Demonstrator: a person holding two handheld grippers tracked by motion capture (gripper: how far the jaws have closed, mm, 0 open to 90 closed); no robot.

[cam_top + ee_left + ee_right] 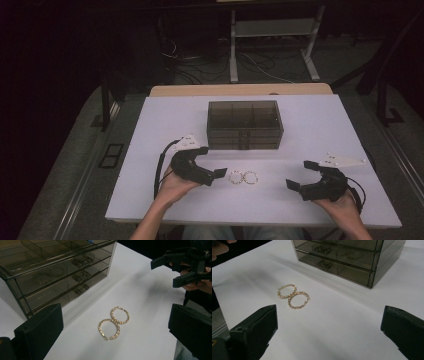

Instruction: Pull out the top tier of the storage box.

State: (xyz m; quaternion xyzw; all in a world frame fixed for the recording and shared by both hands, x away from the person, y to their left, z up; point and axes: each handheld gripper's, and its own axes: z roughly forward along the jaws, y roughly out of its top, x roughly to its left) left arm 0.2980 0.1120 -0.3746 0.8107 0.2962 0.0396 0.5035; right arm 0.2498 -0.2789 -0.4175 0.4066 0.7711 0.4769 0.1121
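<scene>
Covering most of the high view, a white table (310,130) sits under soft light with a pale wooden strip (240,90) showing along its far edge, while the room beyond falls into darkness. Behind the far edge a grey floor (280,65) carries a tangle of cables (200,65) and the white legs of a metal stand (272,45). A dark floor plate (111,155) lies beside the left edge of the table. Toward the far middle of the white surface stands a smoky, see-through drawer box (244,125) with three shallow drawers, all closed, their small handles facing the near edge. Two gold hoop earrings (243,177) lie flat on the bare surface between the box and the near edge, side by side and touching. The left gripper (212,162) rests just to the left of the earrings, held by the left hand (172,187) near the near edge, its jaws spread wide around nothing. The right gripper (298,174) sits well to the right of the earrings in the right hand (342,205), jaws likewise wide apart and empty. Faint shadows of both tools fall on the tabletop.
</scene>
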